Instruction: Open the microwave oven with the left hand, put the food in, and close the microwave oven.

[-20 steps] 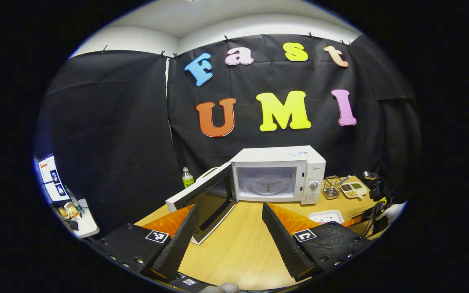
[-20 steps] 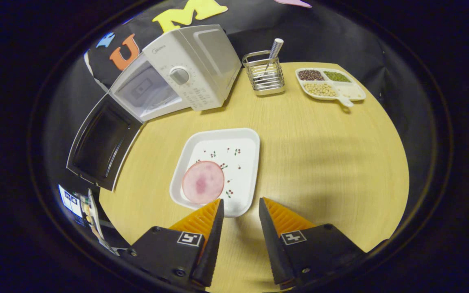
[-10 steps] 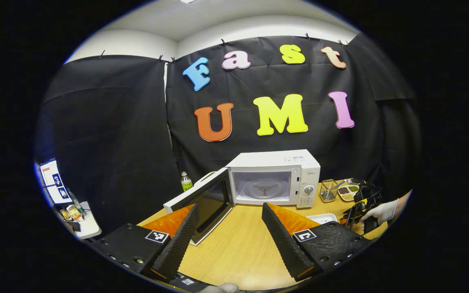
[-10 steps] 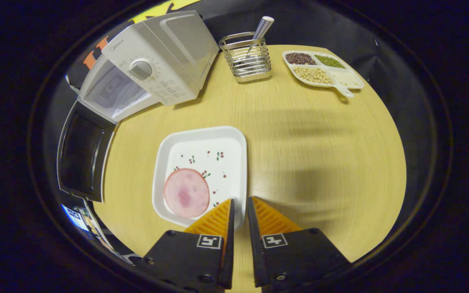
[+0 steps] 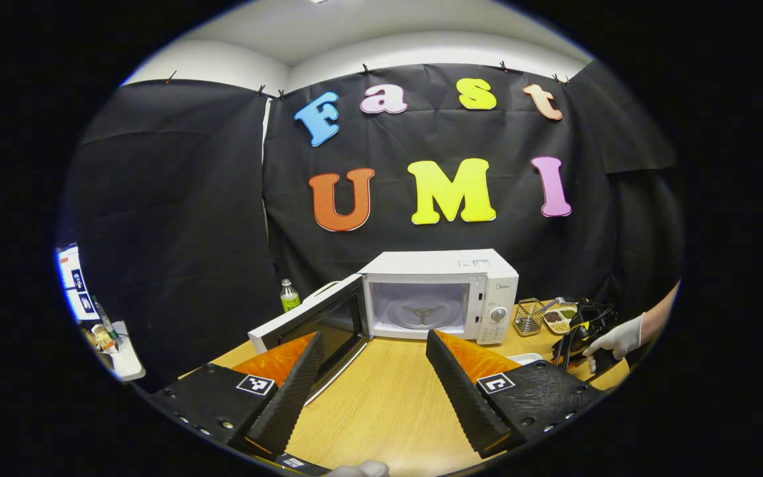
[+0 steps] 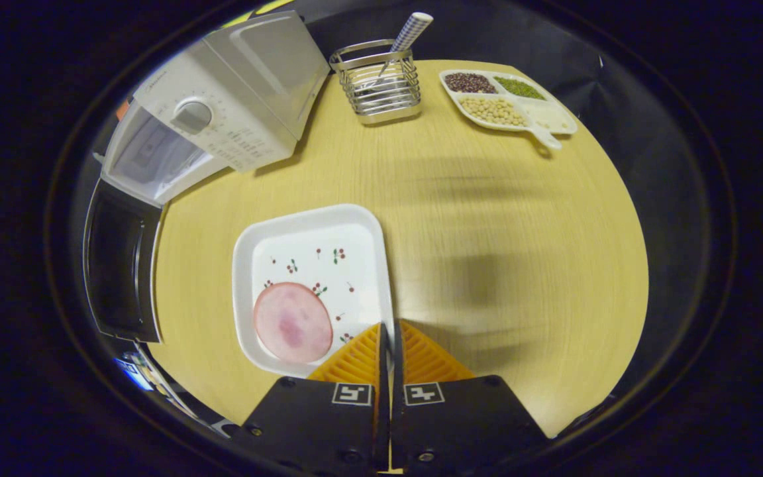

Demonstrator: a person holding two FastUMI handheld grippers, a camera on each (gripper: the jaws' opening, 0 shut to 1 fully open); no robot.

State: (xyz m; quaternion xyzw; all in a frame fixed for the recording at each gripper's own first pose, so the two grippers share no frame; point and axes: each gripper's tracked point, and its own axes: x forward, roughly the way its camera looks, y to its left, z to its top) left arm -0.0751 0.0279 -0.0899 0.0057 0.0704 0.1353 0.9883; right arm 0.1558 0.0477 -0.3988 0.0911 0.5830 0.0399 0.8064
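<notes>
In the left gripper view, the left gripper (image 5: 371, 344) is hovering over a wooden table (image 5: 381, 404) at the bottom of the frame, its fingers spread wide and grasping nothing. Beyond it, at centre frame, a white microwave oven (image 5: 441, 295) is standing with its door (image 5: 312, 324) swung open toward the left. At the right edge, a gloved hand (image 5: 613, 339) is holding the other gripper.

In the right gripper view, the right gripper (image 6: 388, 331) at the bottom centre is clenching the right rim of a white plate (image 6: 312, 232), both fingers pressing on it. A round pink slice of food (image 6: 292, 322) is lying on the plate's lower left part. A wire utensil holder (image 6: 378, 89) and a divided dish of beans (image 6: 507, 106) are sitting at the top of the frame.
</notes>
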